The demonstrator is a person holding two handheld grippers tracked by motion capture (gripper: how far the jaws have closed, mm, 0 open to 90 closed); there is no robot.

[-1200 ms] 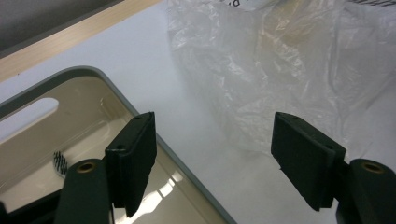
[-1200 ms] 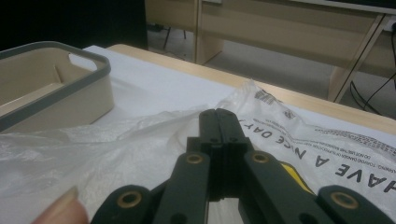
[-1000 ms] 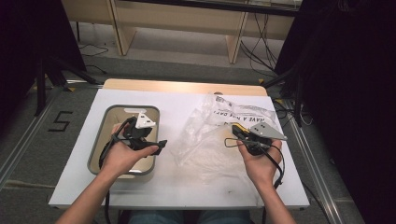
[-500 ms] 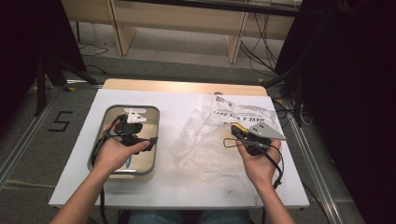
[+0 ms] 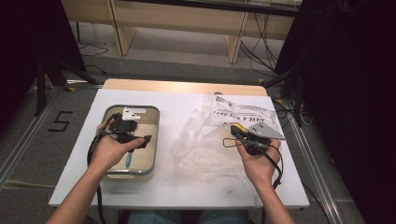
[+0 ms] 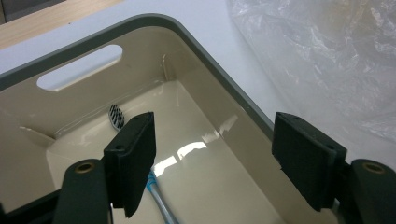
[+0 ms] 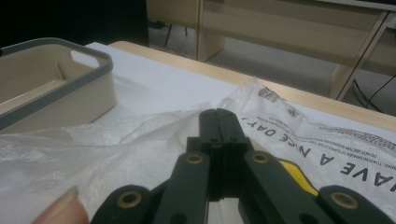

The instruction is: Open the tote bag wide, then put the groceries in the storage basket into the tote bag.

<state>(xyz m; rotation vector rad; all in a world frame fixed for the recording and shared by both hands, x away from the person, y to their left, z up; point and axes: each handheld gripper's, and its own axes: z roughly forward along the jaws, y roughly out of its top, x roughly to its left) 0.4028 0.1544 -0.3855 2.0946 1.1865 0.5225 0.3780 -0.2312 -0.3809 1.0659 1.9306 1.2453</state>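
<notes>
We hold the left gripper (image 6: 212,163) wide apart and empty, over the beige tray (image 6: 224,74). The toothbrush (image 6: 140,158) lies on the tray floor, just below and left of the gap, its long axis running away from us. The right gripper (image 7: 219,126) is pinched together on the plastic bag (image 7: 116,140), well apart.

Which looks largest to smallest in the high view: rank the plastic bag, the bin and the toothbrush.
1. Plastic bag, spread widest across the table.
2. Bin, somewhat smaller in footprint.
3. Toothbrush, by far the smallest; just a short blue stretch shows under the left hand.
</notes>
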